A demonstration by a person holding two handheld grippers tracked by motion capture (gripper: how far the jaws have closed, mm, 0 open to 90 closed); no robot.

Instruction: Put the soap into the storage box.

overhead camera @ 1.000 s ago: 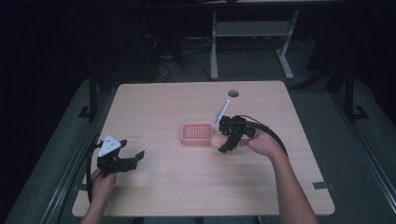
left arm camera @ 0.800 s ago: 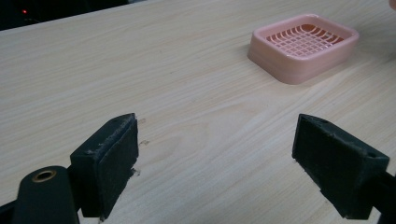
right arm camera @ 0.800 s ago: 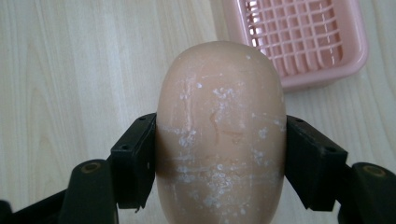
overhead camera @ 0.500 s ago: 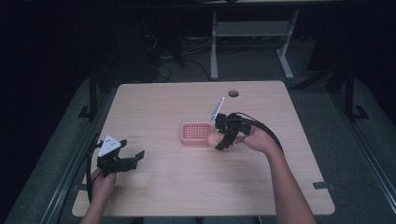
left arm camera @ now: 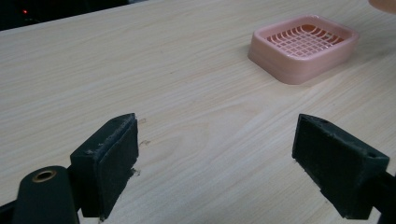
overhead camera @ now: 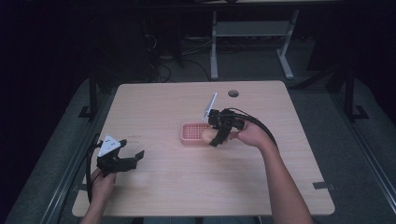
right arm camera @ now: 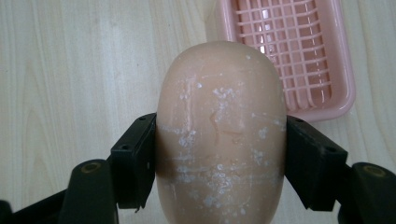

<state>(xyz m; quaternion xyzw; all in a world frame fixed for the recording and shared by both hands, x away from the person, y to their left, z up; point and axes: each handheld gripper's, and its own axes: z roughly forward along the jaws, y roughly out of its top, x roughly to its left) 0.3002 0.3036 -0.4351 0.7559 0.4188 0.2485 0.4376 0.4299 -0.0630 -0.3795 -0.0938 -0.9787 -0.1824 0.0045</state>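
The right gripper's fingers are clamped on the two sides of a peach-coloured bar of soap, whose face is flecked with white residue. In the right gripper view the bar stands lifted off the wood, with the pink soap dish beyond it and to the right, so that only the bar's far right edge overlaps the dish's near left corner. The dish's grid floor looks bare.

In the high view the right gripper holds the soap at the right end of the dish, close to the middle of the bench.

The left gripper's fingers stand wide apart with nothing between them, hovering low over the bare wood at the near left of the bench. The dish lies well apart from it, to the far right in its own view.

Judging from this, the pickup is done and the carry is almost finished. What seems left is to bring the bar squarely over the dish, lower it onto the grid and let go. The soap is not yet centred over the dish, so a small shift towards it looks necessary before release.
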